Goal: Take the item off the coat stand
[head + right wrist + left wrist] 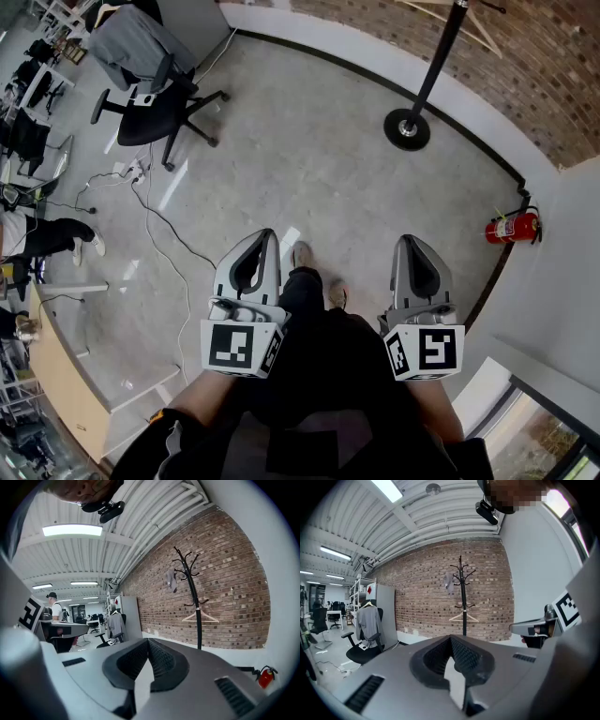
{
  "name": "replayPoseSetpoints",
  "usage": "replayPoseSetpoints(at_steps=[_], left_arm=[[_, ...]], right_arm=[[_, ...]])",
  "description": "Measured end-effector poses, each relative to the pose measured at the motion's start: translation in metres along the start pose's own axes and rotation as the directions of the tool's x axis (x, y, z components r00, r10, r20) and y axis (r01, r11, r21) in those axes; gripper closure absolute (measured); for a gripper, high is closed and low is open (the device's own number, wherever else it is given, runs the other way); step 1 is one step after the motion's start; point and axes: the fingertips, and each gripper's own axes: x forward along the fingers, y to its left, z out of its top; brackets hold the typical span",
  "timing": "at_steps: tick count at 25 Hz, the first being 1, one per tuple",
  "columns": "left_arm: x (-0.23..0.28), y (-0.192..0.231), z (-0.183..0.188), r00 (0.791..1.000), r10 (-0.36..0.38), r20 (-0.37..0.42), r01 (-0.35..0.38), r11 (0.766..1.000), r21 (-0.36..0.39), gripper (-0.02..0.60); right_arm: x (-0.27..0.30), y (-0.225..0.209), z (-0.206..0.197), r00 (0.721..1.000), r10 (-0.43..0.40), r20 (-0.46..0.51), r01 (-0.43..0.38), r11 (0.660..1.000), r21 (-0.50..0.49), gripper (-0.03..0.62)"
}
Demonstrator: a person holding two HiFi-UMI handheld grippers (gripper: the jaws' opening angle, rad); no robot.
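You hold the grey left gripper (267,236) and right gripper (410,242) side by side, both closed and empty, well apart from the small grey cloth (170,579) hanging on the black metal coat stand (193,597).

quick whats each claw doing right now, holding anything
Left claw: closed, nothing between its jaws.
Right claw: closed, nothing between its jaws.
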Motion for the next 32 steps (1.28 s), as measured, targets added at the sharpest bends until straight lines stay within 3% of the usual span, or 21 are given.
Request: replayPoseSetpoints(at_steps=[6,13,17,23,28,32], left_arm=[[0.044,0.022,-0.011,1.000,-0.020,-0.010,0.019,1.000,-0.021,0.555],[0.142,0.049,0.007,0.993,-0.117,-0.009,0.117,0.993,-0.014,0.555],[0.205,0.089,0.029,0.990,-0.139,-0.018,0.138,0.990,-0.040,0.555],[0.289,0.135,0.082,0.975,-0.206,0.083,0.209,0.977,-0.036,0.555],[0.338,0.183,0.097,0.970,-0.232,0.078,0.236,0.971,-0.045,0.555],[0.365,0.196,0.110,0.967,-0.238,0.089,0.243,0.969,-0.046,0.555]], right_arm=[[0.035,-0.011,-0.008,0.999,-0.031,-0.022,0.031,0.999,-0.008,0.580],[0.119,-0.037,0.002,0.992,-0.106,-0.073,0.105,0.994,-0.018,0.580],[0.187,-0.036,0.029,0.989,-0.115,-0.097,0.110,0.992,-0.055,0.580],[0.284,-0.037,0.085,0.990,-0.116,-0.075,0.111,0.991,-0.075,0.580],[0.350,-0.023,0.125,0.990,-0.138,-0.040,0.133,0.984,-0.120,0.580],[0.381,-0.031,0.138,0.989,-0.144,-0.041,0.137,0.981,-0.138,0.580]])
